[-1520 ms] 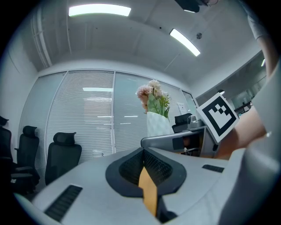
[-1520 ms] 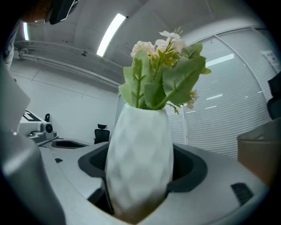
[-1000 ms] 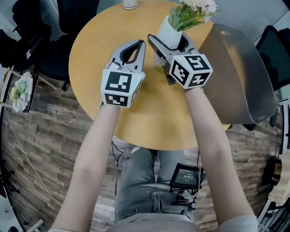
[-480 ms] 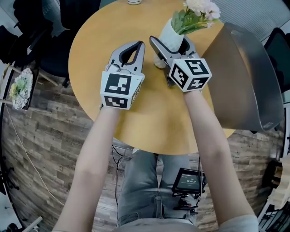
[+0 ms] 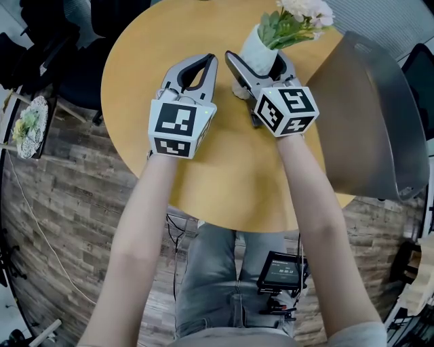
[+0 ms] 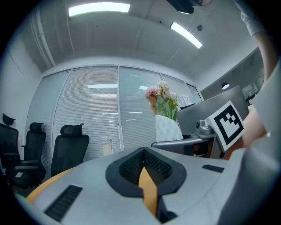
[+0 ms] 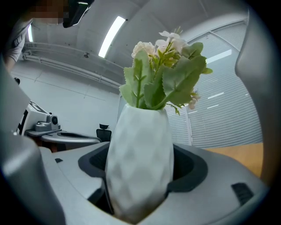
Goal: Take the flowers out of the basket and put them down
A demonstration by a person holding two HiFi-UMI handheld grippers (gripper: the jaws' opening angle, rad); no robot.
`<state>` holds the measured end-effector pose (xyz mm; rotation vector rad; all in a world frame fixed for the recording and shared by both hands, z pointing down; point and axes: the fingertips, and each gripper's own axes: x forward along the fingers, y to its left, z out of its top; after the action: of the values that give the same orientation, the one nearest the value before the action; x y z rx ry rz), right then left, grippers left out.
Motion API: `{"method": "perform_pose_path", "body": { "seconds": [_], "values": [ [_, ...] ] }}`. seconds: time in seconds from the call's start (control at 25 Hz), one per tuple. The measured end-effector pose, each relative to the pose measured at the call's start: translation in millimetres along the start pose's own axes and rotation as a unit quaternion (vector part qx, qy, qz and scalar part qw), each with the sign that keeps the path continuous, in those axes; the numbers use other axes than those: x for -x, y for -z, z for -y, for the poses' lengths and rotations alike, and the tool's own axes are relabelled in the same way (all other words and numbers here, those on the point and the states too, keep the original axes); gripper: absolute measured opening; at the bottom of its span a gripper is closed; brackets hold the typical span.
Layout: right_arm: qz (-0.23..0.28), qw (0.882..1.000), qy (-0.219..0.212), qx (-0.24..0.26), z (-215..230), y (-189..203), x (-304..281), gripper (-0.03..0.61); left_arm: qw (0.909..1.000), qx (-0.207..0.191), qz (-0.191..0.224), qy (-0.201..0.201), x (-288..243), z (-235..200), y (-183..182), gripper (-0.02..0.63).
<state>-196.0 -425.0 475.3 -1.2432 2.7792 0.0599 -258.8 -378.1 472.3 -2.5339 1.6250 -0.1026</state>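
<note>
A white faceted vase (image 5: 256, 49) with pink and cream flowers (image 5: 298, 17) leans over the far side of the round wooden table (image 5: 149, 41). My right gripper (image 5: 256, 59) is shut on the vase's body, one jaw on each side. In the right gripper view the vase (image 7: 138, 158) fills the gap between the jaws, with the flowers (image 7: 164, 74) above. I cannot tell whether its base touches the table. My left gripper (image 5: 208, 61) hovers just left of it, shut and holding nothing. The left gripper view shows the vase (image 6: 167, 129) to its right.
A large grey curved chair shell (image 5: 366, 115) stands against the table's right side, close to my right arm. Black office chairs (image 5: 47, 41) stand at the far left. A small screen device (image 5: 279, 266) lies on the wooden floor. A glass jar (image 6: 106, 145) stands across the table.
Both grippers and the vase have shifted slightly farther across the table. The right gripper's hold on the vase is the same and the left gripper stays shut.
</note>
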Motion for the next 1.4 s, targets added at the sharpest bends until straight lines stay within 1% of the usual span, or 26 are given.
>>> {"method": "perform_pose_path", "body": {
  "seconds": [0.24, 0.4, 0.8, 1.04, 1.16, 1.4],
  "values": [
    [0.004, 1.0, -0.009, 0.023, -9.0, 2.4, 5.5, 0.387, 0.9999, -0.004, -0.004, 0.009, 1.6, 5.0, 5.3, 0.003],
    [0.005, 0.999, -0.015, 0.038, -13.5, 1.4, 5.6, 0.387, 1.0, -0.002, -0.006, 0.007, -0.4, 3.5, 4.7, 0.003],
    [0.002, 0.999, -0.018, 0.039, -19.0, -0.5, 6.6, 0.387, 0.9999, -0.001, -0.009, 0.008, 3.0, 3.4, 3.3, 0.003],
    [-0.01, 0.998, -0.035, 0.054, -23.1, -0.2, 12.0, 0.387, 1.0, -0.004, -0.006, 0.005, 3.6, 9.8, -0.6, 0.003],
    [-0.016, 0.997, -0.036, 0.062, -21.5, 0.4, 14.4, 0.388, 1.0, -0.005, -0.005, 0.005, 3.2, 13.0, -2.7, 0.003],
    [-0.014, 0.997, -0.046, 0.063, -23.5, 1.0, 17.3, 0.396, 1.0, -0.007, -0.004, 0.004, 3.6, 13.9, -3.7, 0.003]
  ]
}}
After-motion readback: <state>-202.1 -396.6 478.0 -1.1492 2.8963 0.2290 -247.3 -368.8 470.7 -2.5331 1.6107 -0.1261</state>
